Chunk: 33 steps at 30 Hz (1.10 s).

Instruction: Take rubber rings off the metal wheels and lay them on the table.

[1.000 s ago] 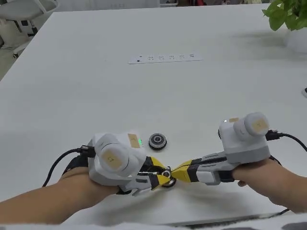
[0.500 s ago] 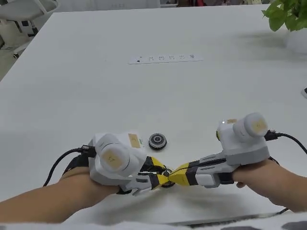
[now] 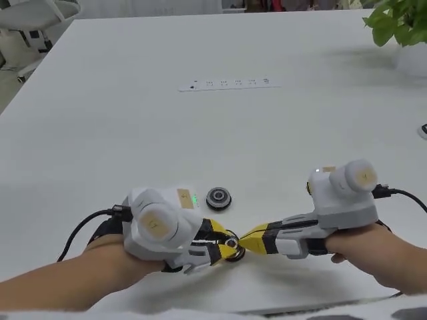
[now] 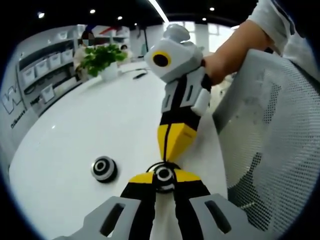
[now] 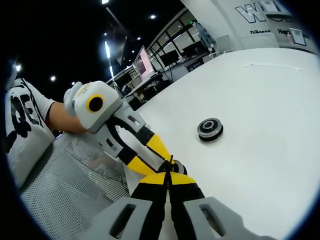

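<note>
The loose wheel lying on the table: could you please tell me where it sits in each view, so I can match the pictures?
Head view: the loose wheel is low, near centre, just beyond where the jaws meet.
Left gripper view: lower left, left of the jaws.
Right gripper view: right of centre, above the jaws.
Shared landmark: the other wheel, where the yellow jaw tips meet.

- Broad white surface [image 3: 133,127], a flat white power strip [image 3: 229,83] lying toward its far edge.
- Green leafy plant [image 3: 395,20] at the far right corner.
- White chair [image 3: 37,15] beyond the far left corner.
- Grey mesh chair back [image 4: 270,145]; small round ceiling spotlights [image 4: 92,11].
</note>
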{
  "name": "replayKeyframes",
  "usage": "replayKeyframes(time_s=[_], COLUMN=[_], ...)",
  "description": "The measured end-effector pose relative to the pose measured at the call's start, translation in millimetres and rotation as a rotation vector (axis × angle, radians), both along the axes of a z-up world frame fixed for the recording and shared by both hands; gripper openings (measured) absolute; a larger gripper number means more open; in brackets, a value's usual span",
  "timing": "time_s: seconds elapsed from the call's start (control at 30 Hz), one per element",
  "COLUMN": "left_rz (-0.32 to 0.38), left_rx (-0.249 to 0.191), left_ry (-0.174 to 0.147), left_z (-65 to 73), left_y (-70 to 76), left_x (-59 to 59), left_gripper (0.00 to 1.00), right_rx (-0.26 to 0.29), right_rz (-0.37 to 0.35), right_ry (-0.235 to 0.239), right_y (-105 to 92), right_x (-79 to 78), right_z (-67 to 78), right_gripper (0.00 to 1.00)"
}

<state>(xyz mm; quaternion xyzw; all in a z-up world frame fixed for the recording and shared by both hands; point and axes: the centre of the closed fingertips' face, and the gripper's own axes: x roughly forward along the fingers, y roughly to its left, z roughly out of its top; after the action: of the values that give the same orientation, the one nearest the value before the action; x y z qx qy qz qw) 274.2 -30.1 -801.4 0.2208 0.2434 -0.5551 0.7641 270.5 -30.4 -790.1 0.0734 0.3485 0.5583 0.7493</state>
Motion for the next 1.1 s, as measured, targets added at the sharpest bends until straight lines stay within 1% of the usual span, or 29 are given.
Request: replayKeyframes(time_s=[0.1, 0.13, 0.2, 0.3, 0.37, 0.4, 0.43, 0.53, 0.63, 0.73, 0.77, 0.83, 0.9, 1.1], left_rz=[-0.012, -0.01, -0.013, -0.012, -0.019, -0.025, -0.027, -0.033, -0.036, -0.035, -0.034, -0.028, -0.023, -0.019], left_rx=[0.003, 0.001, 0.003, 0.001, 0.001, 0.005, 0.003, -0.011, -0.016, -0.031, -0.045, -0.062, -0.073, -0.083], left_ry=[-0.012, -0.007, -0.009, 0.001, 0.015, 0.005, 0.005, 0.026, 0.032, 0.031, 0.027, 0.029, 0.029, 0.025], left_z=[0.0, -0.2, -0.4, -0.6, -0.9, -0.4, 0.3, 2.2, 3.7, 8.6, 15.9, 25.3, 30.1, 36.2], left_y=[-0.4, -0.6, -0.8, -0.6, -0.8, -0.9, -1.3, -3.3, -3.9, -4.6, -2.9, 0.3, 2.9, 12.0], left_x=[1.1, 1.2, 1.4, 1.2, -1.2, -1.1, -1.5, -4.5, -6.3, -6.8, -10.1, -13.8, -14.8, -17.5], left_gripper=[0.14, 0.14, 0.14, 0.14, 0.18, 0.18, 0.19, 0.23, 0.25, 0.27, 0.27, 0.29, 0.3, 0.36], right_rx=[0.0, -0.001, -0.002, -0.001, 0.001, 0.005, 0.006, 0.011, 0.016, 0.019, 0.022, 0.027, 0.033, 0.04], right_rz=[-0.002, -0.002, 0.0, 0.0, -0.002, -0.002, -0.002, -0.002, -0.003, -0.004, -0.005, -0.009, -0.013, -0.011], right_ry=[-0.005, -0.008, -0.008, -0.007, -0.008, 0.001, 0.001, 0.005, 0.005, 0.004, 0.004, 0.005, 0.009, 0.005], right_y=[-0.2, -0.3, -0.4, -0.5, -0.7, -0.5, -0.5, -0.2, -0.1, -0.1, 0.0, 0.0, -0.4, 0.7], right_x=[0.7, 0.9, 0.9, 0.9, 1.5, 0.8, 0.6, 0.1, 0.3, 0.8, 1.1, 1.8, 2.3, 2.5], right_z=[0.4, 0.4, 0.1, 0.0, 0.5, 0.7, 0.8, 1.8, 2.5, 3.1, 3.5, 4.4, 5.1, 7.3], right_gripper=[0.0, 0.0, 0.0, 0.0, 0.0, 0.0, 0.0, 0.0, 0.0, 0.0, 0.0, 0.0, 0.0, 0.0])
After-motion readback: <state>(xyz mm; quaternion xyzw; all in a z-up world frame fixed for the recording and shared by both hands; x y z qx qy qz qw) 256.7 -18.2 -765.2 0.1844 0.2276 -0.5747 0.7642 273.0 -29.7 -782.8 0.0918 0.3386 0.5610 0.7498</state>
